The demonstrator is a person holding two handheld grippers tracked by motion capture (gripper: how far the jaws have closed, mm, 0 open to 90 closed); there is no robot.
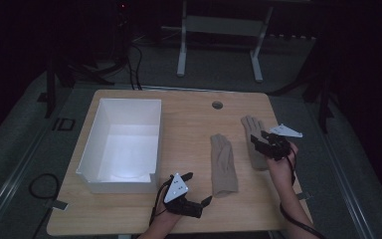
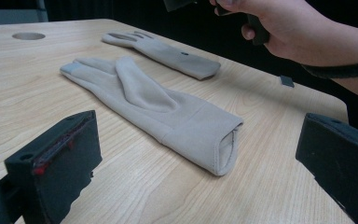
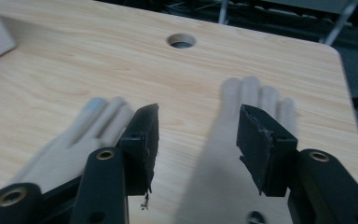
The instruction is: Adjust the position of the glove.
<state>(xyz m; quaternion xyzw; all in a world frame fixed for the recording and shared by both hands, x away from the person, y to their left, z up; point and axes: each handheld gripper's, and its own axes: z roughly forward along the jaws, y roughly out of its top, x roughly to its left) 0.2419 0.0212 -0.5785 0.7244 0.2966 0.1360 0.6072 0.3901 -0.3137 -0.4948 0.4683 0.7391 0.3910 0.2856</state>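
High view: two gloves lie flat on the surface point(image 1: 189, 119), the near glove point(image 1: 223, 164) mid-surface, the far glove point(image 1: 254, 139) towards the right edge. One white box point(image 1: 124, 144) sits left, with bare wood between it and the gloves. The left gripper point(image 1: 191, 191) rests near the front edge; the right gripper point(image 1: 264, 142) hangs over the far glove.

Left gripper view: fingers point(image 2: 56, 163) spread, nothing between, near glove point(image 2: 158, 107) ahead.

Right gripper view: fingers point(image 3: 142, 140) half spread, empty, above the far glove point(image 3: 233, 154).

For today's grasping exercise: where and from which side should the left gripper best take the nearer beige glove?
Probably the cuff of the nearer glove, approached from its open end, facing the left gripper. The glove lies flat, but the cuff stands thickest.
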